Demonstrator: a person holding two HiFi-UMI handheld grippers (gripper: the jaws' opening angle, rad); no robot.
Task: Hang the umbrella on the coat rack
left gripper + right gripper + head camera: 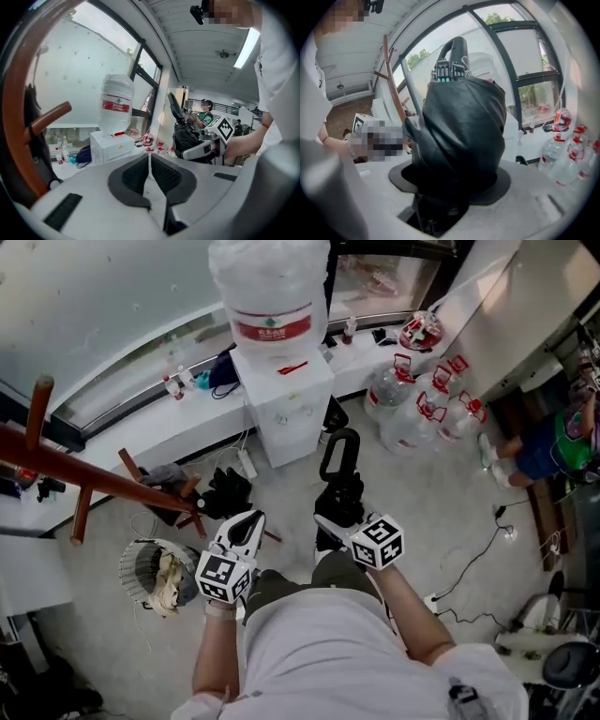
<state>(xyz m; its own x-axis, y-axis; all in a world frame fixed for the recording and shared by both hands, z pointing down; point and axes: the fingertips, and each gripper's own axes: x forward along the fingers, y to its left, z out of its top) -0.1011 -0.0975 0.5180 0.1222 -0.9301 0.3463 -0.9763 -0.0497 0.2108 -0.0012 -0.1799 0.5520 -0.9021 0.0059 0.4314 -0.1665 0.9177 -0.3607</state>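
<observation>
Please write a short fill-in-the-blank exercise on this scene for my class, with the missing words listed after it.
1. The right gripper is clamped on a folded black ____ with a loop handle.
2. The jaws of the left gripper are ____, with nothing between them.
3. In the head view, the wooden coat rack stands on the person's ____ side.
4. A large water bottle sits upside down on top of the white ____.

Missing words: umbrella; shut; left; dispenser.
</observation>
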